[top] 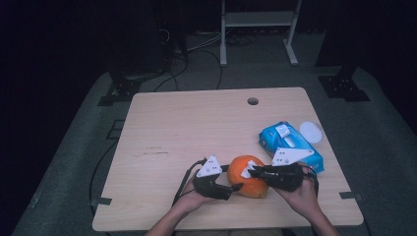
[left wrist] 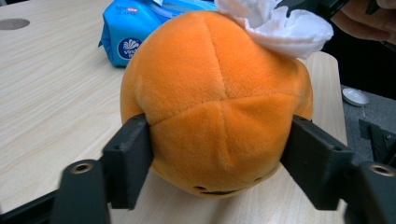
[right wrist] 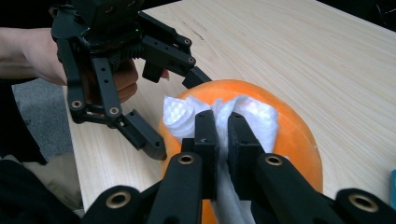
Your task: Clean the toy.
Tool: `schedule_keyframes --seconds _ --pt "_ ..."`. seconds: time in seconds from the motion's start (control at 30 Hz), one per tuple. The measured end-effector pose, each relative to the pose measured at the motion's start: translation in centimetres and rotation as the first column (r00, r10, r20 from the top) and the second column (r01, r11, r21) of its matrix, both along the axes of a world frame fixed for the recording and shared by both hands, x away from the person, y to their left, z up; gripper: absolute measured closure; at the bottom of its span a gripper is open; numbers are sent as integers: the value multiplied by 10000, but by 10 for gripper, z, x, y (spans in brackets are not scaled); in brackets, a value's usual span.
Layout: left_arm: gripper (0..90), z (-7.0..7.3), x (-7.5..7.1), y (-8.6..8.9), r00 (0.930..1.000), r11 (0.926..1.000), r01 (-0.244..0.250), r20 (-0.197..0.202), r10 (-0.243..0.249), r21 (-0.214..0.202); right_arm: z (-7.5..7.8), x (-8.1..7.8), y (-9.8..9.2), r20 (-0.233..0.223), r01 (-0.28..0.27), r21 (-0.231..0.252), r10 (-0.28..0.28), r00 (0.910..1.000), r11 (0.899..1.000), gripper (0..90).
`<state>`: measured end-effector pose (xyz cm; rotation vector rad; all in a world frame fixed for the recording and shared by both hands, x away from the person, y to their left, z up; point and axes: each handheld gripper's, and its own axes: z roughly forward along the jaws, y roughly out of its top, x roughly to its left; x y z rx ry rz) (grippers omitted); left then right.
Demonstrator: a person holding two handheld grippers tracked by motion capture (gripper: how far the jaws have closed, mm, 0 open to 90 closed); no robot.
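Holding the orange plush toy [left wrist: 215, 98] between our left tongs [left wrist: 219, 163] on the surface [top: 167, 128], our right tongs [right wrist: 223, 135] pinch a white wipe [right wrist: 252, 116] on top; rubbing hard could make the soft toy pop out sideways

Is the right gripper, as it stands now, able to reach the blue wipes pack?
Probably not at once. The right gripper is shut on a white wipe pressed to the orange plush toy. The blue wipes pack lies close beside it, unblocked, but the wipe must go first.
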<state>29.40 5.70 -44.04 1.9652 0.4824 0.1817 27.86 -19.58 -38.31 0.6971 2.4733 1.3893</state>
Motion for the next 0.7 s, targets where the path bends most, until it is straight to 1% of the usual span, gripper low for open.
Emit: schedule_keyframes --seconds 0.03,0.1,0.13,0.17,0.23,0.27,0.3,0.37,0.4,0.47,0.53,0.7 --pt "311 0 0 0 10000 10000 0 0 0 0 0 0 0 -11 -7 13 7 10000 10000 836" --pt "328 0 -1 -2 9997 9998 127 221 -130 157 -1 0 2 -122 -23 50 23 9999 10000 837" --pt "332 0 -3 -3 9993 9996 150 333 -158 246 0 -1 3 -107 -56 32 57 9999 10000 837" --pt "334 0 -3 -3 9993 9996 150 333 -158 246 0 -1 3 -107 -56 32 57 9999 10000 837" --pt "335 0 -4 -3 9983 9985 203 535 -230 503 1 -5 9 51 -161 -189 162 9999 9997 836" --pt "336 -1 -5 -4 9974 9979 274 654 -312 582 2 -8 15 256 -371 -303 379 9990 9989 836" --pt "336 -1 -7 -6 9959 9969 331 821 -390 717 3 -9 17 249 -418 -283 425 9988 9987 836" --pt "335 0 -9 -7 9943 9958 369 971 -450 839 4 -10 20 336 -512 -369 525 9981 9980 836" --pt "333 0 -9 -6 9941 9954 379 984 -465 874 5 -11 21 373 -498 -451 515 9980 9977 836" --pt "333 -1 -7 -5 9950 9966 380 898 -445 726 6 -10 19 494 -367 -527 393 9980 9979 836" --pt "332 -1 -7 -4 9954 9972 383 851 -437 640 7 -8 15 468 -246 -444 267 9985 9987 836" --pt "328 -2 -6 -4 9947 9968 434 906 -493 667 7 -4 8 442 -104 -358 120 9989 9993 836"
